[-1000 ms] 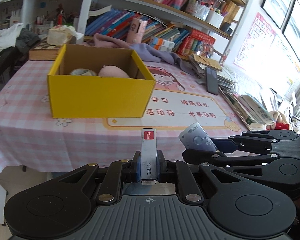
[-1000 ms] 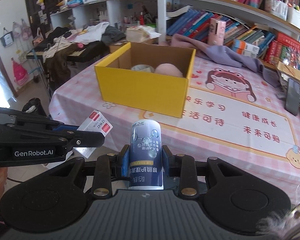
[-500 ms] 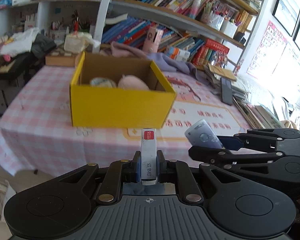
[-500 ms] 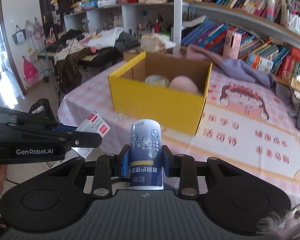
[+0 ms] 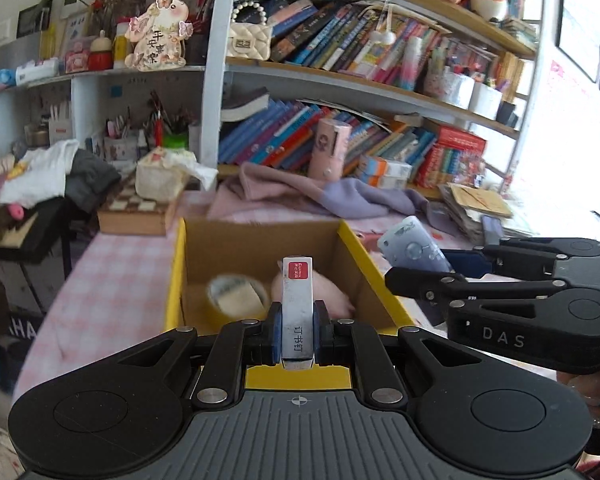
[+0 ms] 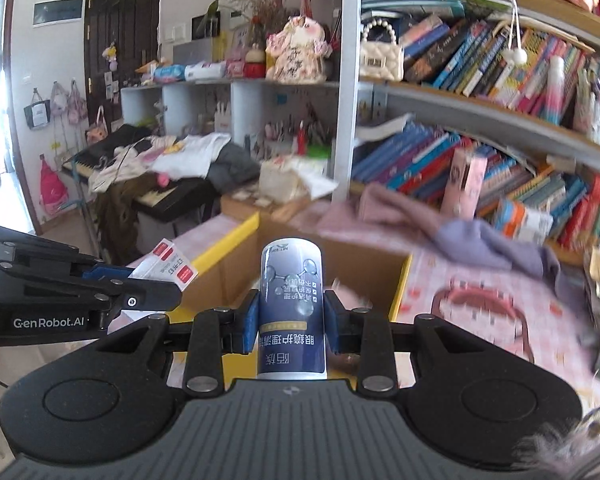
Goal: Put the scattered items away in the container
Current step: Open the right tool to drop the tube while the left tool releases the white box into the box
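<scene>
- Two grippers hung at the near side of the yellow box [image 5: 374, 276], which stood open-topped on the pink checked table [image 5: 112, 280]; each one gripped an item
- left gripper [image 5: 297, 334] was clamped narrow on a small white staple box [image 5: 297, 312] with a red label, held on edge so that its far end reached over the yellow box's near wall; in the right wrist view the same staple box [image 6: 168, 266] showed to the left of the yellow box [image 6: 216, 254], pinched at the tip of the left gripper [image 6: 140, 280]
- right gripper [image 6: 291, 322] was closed on a blue-and-white bottle [image 6: 291, 312], upright between the blue pads [image 6: 251, 322], its top in front of the yellow box's opening; in the left wrist view the bottle [image 5: 410, 246] hung just right of the yellow box's right wall, at the tip of the right gripper [image 5: 440, 266]
- inside the yellow box lay a roll of tape [image 5: 236, 294] toward the left, and a pink soft thing [image 5: 328, 294] beside it toward the right; both were blurred
- behind the yellow box lay a pink and lilac cloth [image 5: 332, 196] on the table; beyond that, a bookshelf [image 5: 340, 80] full of books
</scene>
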`<state>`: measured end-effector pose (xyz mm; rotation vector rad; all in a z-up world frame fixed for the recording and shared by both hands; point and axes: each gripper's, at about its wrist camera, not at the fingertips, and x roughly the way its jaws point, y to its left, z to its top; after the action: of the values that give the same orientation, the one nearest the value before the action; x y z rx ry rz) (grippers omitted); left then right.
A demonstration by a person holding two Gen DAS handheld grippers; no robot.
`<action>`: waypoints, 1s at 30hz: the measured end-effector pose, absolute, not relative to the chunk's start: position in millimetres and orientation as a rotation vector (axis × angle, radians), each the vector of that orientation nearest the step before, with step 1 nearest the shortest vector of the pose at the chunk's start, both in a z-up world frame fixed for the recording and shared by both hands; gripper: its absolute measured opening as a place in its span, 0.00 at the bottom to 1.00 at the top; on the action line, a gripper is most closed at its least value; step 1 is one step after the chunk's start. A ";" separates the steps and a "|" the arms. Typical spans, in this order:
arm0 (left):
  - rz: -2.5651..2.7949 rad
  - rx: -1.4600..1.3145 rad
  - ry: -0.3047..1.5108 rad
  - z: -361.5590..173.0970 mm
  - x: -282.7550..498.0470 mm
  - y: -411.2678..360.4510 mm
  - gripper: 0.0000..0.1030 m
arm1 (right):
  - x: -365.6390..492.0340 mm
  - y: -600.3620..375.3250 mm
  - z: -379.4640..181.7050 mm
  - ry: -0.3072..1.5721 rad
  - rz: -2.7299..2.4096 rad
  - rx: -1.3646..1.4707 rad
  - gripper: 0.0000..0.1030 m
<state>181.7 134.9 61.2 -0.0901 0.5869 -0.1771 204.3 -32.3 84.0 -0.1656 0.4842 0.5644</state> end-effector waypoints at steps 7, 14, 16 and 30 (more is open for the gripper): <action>-0.139 -0.081 0.633 47.7 263.2 144.1 0.13 | 282.8 -11.9 59.5 0.557 0.602 -0.207 0.30; -0.132 -0.096 0.775 7.3 332.4 138.3 0.13 | 324.1 10.7 14.3 0.718 0.640 -0.319 0.30; -0.136 -0.094 0.802 -1.4 344.7 133.5 0.13 | 330.5 12.6 5.6 0.753 0.659 -0.327 0.30; -0.095 -0.071 0.854 -19.5 389.9 119.7 0.17 | 349.0 12.3 -15.7 0.852 0.768 -0.297 0.30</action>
<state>389.9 119.7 -19.5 -0.0709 0.8539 -0.0954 349.0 12.3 -15.7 -0.2966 0.8517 0.7684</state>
